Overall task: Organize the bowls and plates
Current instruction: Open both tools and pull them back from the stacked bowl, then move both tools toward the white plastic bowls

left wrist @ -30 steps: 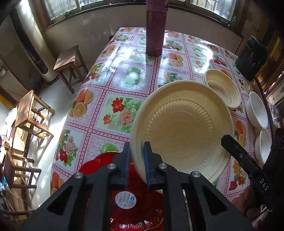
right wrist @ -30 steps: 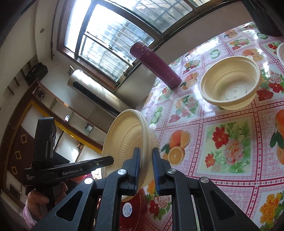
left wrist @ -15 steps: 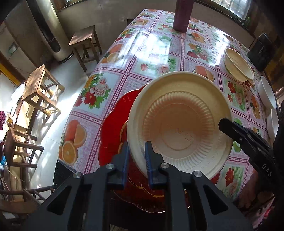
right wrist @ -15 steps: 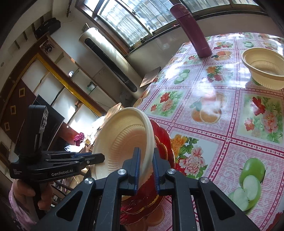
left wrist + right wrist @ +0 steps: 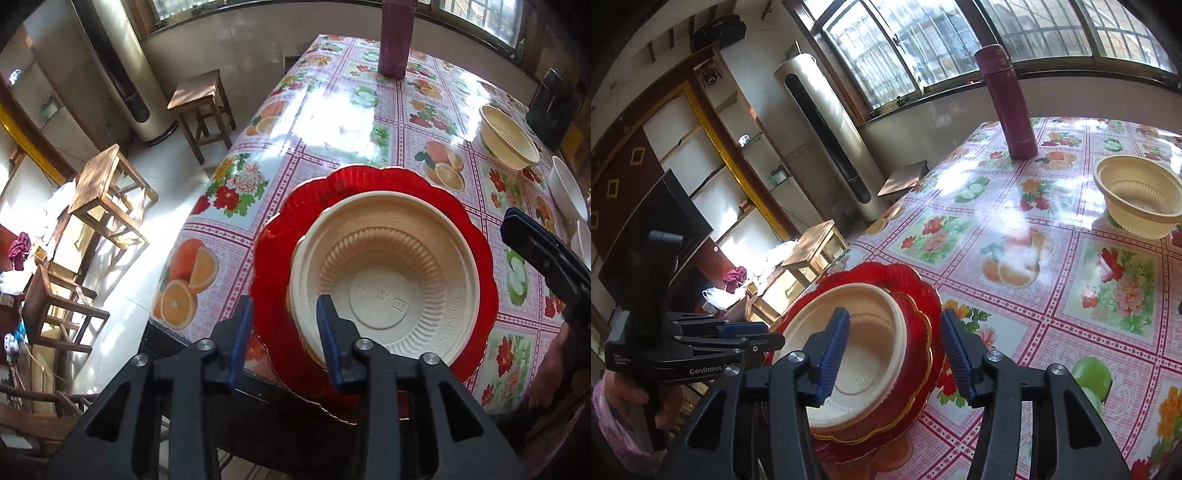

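Observation:
A cream ribbed plate (image 5: 384, 280) lies on a red scalloped plate (image 5: 280, 236) at the table's near corner. My left gripper (image 5: 284, 332) is open, its jaws astride the cream plate's near-left rim. My right gripper (image 5: 892, 349) is open over the same stack; the cream plate (image 5: 864, 354) and red plate (image 5: 919, 295) show between its jaws. A second cream bowl (image 5: 508, 136) sits farther back, also seen in the right wrist view (image 5: 1137, 199). The left gripper's body (image 5: 683, 354) shows at the left of the right wrist view.
A maroon flask (image 5: 395, 37) stands at the far table edge, also in the right wrist view (image 5: 1012, 103). White bowls (image 5: 567, 192) sit at the right edge. A black box (image 5: 550, 107) is at the far right. Wooden stools (image 5: 199, 107) stand on the floor left of the table.
Both grippers lowered the cream plate flat onto the red plate, then opened and let go of it. It was tilted up and clamped before.

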Demonstrator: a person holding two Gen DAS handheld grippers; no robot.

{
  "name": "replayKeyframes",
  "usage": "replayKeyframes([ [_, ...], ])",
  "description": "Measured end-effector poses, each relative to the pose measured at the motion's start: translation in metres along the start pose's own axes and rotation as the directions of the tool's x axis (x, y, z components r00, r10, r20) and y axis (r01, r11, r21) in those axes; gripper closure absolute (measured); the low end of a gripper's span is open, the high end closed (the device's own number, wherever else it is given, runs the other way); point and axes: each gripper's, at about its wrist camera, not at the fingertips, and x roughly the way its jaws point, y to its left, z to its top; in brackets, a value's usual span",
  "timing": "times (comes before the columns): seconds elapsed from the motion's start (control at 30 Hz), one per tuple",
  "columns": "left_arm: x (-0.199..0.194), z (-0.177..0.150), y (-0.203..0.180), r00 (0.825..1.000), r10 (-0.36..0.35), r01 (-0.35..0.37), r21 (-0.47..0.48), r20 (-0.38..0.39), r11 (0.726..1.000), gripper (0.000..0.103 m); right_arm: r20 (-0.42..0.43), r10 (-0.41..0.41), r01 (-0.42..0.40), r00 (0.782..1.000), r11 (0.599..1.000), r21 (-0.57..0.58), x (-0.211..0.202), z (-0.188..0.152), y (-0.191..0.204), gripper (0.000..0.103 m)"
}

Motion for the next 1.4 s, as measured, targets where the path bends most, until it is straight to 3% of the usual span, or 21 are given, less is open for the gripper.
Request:
replayKeyframes([
  [0.07, -0.017, 0.001, -0.002, 0.994, 0.039, -0.039, -0.004, 0.097, 0.999, 0.042, 0.052, -0.001, 0.0, 0.999, 1.0, 0.027, -0.01, 0.005, -0.008, 0.034],
  [0.13, -0.036, 0.002, -0.01, 0.977, 0.063, -0.065, 0.003, 0.202, 0.998, 0.034, 0.101, -0.012, 0.006, 0.995, 0.998, 0.058, -0.02, 0.006, -0.015, 0.02],
  [0.2, -0.053, 0.004, -0.024, 0.957, 0.033, -0.042, 0.026, 0.289, 0.999, 0.021, 0.132, -0.015, 0.003, 0.991, 0.996, 0.091, -0.028, 0.01, -0.025, 0.019],
  [0.4, -0.09, 0.008, -0.1, 0.895, -0.116, 0.052, 0.158, 0.431, 0.986, 0.016, 0.241, -0.077, 0.041, 0.967, 0.987, 0.152, -0.072, 0.024, -0.063, 0.018],
  [0.57, -0.105, 0.005, -0.168, 0.834, -0.285, 0.181, 0.254, 0.473, 0.95, 0.016, 0.355, -0.177, 0.106, 0.918, 0.972, 0.211, -0.139, 0.028, -0.117, 0.014],
  [0.67, -0.111, 0.007, -0.204, 0.802, -0.367, 0.25, 0.295, 0.471, 0.922, 0.016, 0.391, -0.252, 0.169, 0.885, 0.957, 0.234, -0.182, 0.024, -0.149, 0.006],
  [0.77, -0.106, 0.017, -0.237, 0.795, -0.443, 0.337, 0.307, 0.414, 0.89, 0.016, 0.414, -0.314, 0.218, 0.854, 0.94, 0.264, -0.224, 0.018, -0.179, 0.004],
  [0.83, -0.097, 0.024, -0.256, 0.794, -0.506, 0.419, 0.298, 0.338, 0.858, 0.007, 0.424, -0.329, 0.22, 0.844, 0.933, 0.286, -0.252, 0.014, -0.202, 0.003],
  [0.87, -0.092, 0.026, -0.268, 0.794, -0.526, 0.448, 0.292, 0.303, 0.845, 0.0, 0.424, -0.331, 0.219, 0.843, 0.931, 0.291, -0.264, 0.01, -0.212, 0.002],
  [0.93, -0.085, 0.027, -0.284, 0.793, -0.542, 0.477, 0.27, 0.278, 0.836, 0.0, 0.41, -0.366, 0.241, 0.835, 0.914, 0.326, -0.287, -0.002, -0.233, 0.0],
  [1.03, -0.077, 0.03, -0.309, 0.798, -0.545, 0.485, 0.263, 0.256, 0.834, 0.0, 0.432, -0.368, 0.18, 0.823, 0.891, 0.416, -0.315, -0.01, -0.264, 0.0],
  [1.1, -0.074, 0.032, -0.323, 0.799, -0.548, 0.491, 0.259, 0.246, 0.832, 0.0, 0.432, -0.356, 0.139, 0.829, 0.879, 0.457, -0.328, -0.015, -0.279, 0.0],
  [1.17, -0.075, 0.035, -0.335, 0.798, -0.54, 0.479, 0.262, 0.268, 0.838, 0.0, 0.406, -0.374, 0.161, 0.834, 0.868, 0.469, -0.333, -0.016, -0.287, 0.0],
  [1.27, -0.075, 0.036, -0.35, 0.782, -0.547, 0.484, 0.262, 0.298, 0.835, 0.0, 0.352, -0.431, 0.21, 0.831, 0.828, 0.519, -0.334, -0.017, -0.301, 0.0],
  [1.4, -0.058, 0.037, -0.369, 0.755, -0.607, 0.551, 0.261, 0.249, 0.793, 0.0, 0.369, -0.438, 0.146, 0.82, 0.783, 0.605, -0.339, -0.027, -0.32, 0.0],
])
